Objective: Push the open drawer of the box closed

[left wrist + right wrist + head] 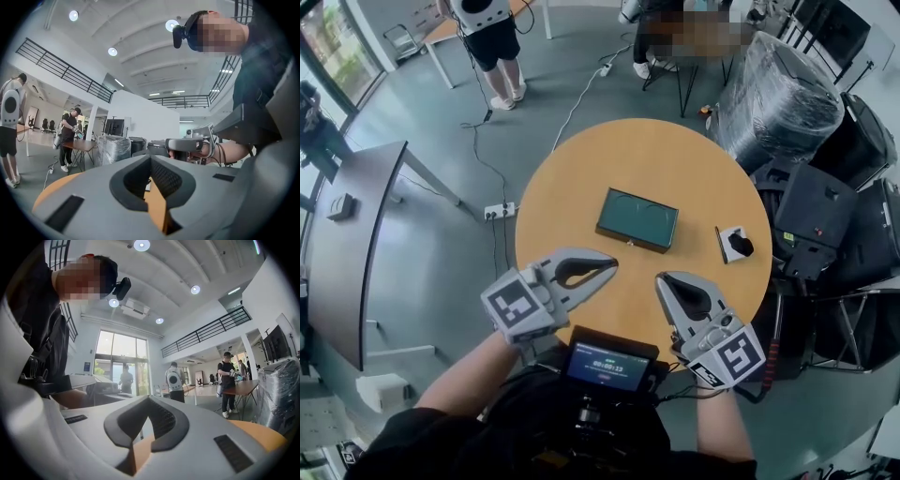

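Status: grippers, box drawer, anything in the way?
Left gripper and right gripper both shut, empty, over near edge of table. Box mid-table, untouched, drawer looks flush. Nothing in between; small black-and-white object off right.

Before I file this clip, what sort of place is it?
Probably an open office or lab hall: mezzanine railing, ceiling downlights, a plastic-wrapped load beside the round wooden table.
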Demonstrator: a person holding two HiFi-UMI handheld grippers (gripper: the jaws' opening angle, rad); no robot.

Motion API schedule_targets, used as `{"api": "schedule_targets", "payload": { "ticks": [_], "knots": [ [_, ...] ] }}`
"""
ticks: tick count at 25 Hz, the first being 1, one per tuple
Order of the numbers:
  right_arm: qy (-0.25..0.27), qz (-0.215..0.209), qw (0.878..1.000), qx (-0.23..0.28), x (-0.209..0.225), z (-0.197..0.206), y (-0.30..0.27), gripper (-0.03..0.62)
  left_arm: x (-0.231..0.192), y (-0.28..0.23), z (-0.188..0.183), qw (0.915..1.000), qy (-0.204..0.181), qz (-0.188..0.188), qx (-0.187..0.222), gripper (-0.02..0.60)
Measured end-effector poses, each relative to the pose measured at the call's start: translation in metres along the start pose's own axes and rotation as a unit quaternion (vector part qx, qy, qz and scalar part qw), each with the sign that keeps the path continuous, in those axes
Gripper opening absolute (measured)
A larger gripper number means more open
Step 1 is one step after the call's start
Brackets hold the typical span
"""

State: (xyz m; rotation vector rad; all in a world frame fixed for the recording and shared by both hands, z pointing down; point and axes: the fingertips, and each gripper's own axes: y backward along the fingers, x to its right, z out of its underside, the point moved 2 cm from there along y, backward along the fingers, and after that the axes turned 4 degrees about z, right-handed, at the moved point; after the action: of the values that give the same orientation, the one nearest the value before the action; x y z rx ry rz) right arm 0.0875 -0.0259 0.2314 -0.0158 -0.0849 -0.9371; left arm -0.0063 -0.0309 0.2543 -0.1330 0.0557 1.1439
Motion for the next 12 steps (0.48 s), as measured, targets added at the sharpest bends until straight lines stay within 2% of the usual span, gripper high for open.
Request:
{"api": "schedule_targets", "payload": {
  "ticks": [4, 7, 12],
  "knots": [
    [-0.001, -0.007, 1.000, -0.004, -0.003, 0.000, -0.005, 0.015, 0.001, -0.001, -0.002, 0.9998, -0.001, 0.006, -0.017, 0.030],
    [0.000, -0.010, 1.000, -0.007, -0.005, 0.001, -0.010, 0.015, -0.002, -0.002, -0.007, 0.9999, -0.004, 0.010, 0.001, 0.031],
    [0.000, -0.011, 1.000, -0.010, -0.001, 0.003, -0.014, 0.014, -0.006, -0.004, -0.006, 0.9999, -0.001, 0.012, 0.001, 0.031]
  ]
}}
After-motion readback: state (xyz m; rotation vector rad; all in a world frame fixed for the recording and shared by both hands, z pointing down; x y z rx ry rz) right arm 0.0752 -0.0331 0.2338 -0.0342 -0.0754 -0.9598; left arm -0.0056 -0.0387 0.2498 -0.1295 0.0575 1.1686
